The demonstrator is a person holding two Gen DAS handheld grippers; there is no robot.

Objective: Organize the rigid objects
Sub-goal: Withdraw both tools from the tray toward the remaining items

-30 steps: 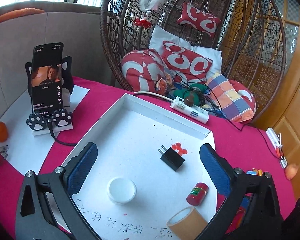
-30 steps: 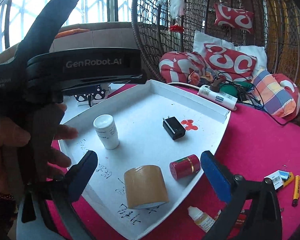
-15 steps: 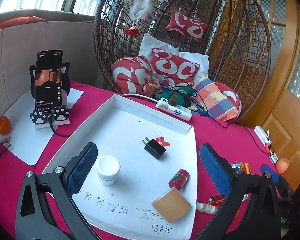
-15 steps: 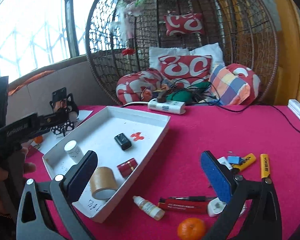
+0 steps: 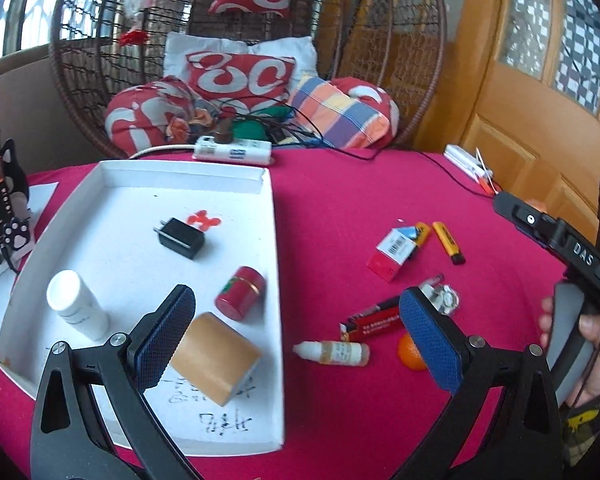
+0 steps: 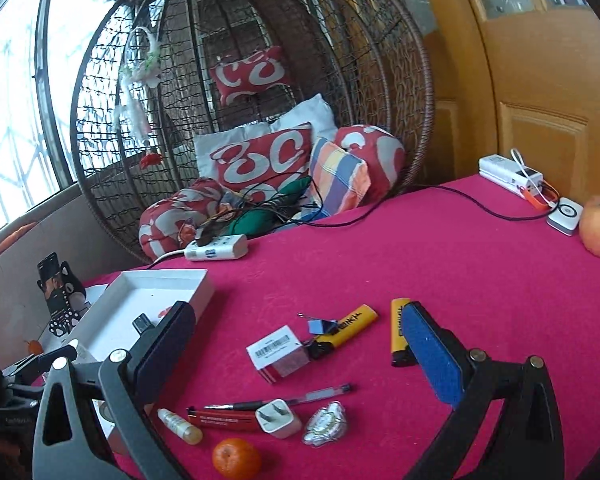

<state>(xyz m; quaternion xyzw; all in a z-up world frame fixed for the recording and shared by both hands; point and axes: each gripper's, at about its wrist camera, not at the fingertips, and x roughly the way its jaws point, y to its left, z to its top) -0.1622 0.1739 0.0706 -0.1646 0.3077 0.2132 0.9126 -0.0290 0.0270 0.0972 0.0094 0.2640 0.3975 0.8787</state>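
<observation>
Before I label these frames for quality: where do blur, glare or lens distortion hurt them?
Left wrist view: fisheye bends the white tray edges; red canister slightly smeared; dark corners. Right wrist view: window blown out at left; door bowed; yellow lighters soft but readable.

Magenta tablecloth (image 6: 440,264) is looking like matt, faintly textured cloth. The white tray (image 5: 274,280) is showing matt, papery card walls. A glossy red canister (image 5: 240,292) is gleaming; the wicker chair (image 6: 380,80) is looking rough, woven.
</observation>
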